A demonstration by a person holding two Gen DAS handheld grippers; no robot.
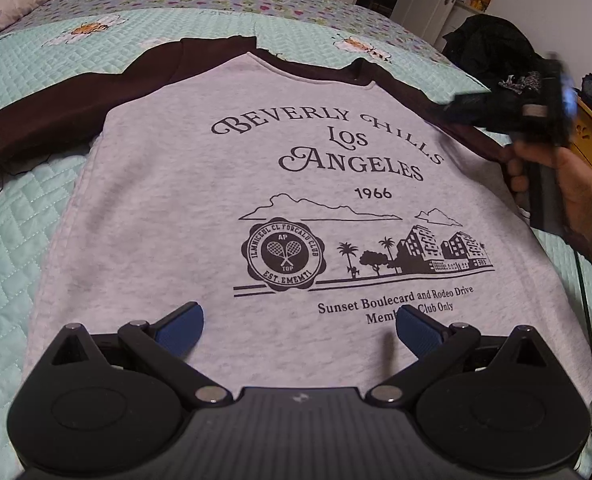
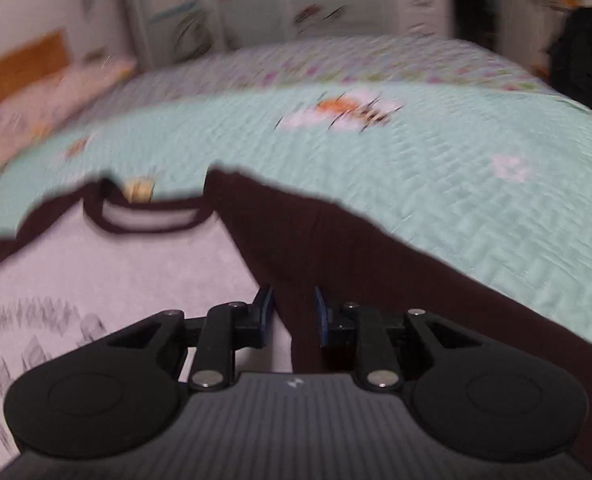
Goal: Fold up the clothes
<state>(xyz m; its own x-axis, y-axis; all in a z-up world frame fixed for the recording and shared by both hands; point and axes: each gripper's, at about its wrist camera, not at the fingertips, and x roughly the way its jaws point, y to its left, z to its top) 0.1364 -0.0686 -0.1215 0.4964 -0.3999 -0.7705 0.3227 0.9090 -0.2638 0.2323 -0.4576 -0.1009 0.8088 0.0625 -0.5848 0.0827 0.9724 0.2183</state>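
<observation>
Sweatshirt [image 1: 224, 184] lies flat and face up on the bed [image 1: 24, 240], grey body toward me, collar away, dark brown raglan sleeves spread to either side. Its long axis runs from my left gripper [image 1: 298, 326] straight up to the neckline; the sleeves cross that line.

My left gripper hovers over the hem end, jaws spread wide with nothing between them, only grey cloth below. My right gripper [image 2: 294, 314] is the nearer one to the right sleeve [image 2: 336, 256]: in the right wrist view the sleeve runs diagonally from the collar down under the jaws, directly ahead and beneath them. Those jaws stand at a narrow gap, and I see no fabric pinched between the pads. That view is blurred, so contact with the cloth I cannot tell. I judge the sleeve is the next thing to take, folded inward across the chest.

Print on the chest reads "BEVERLY HILLS LOS ANGELES 1966", then a round crest with crossed rackets, "AP", "TOP", "EST.", and below it "Sunset Boulecard and Rodeo Drive", partly hidden "Club Only".
</observation>
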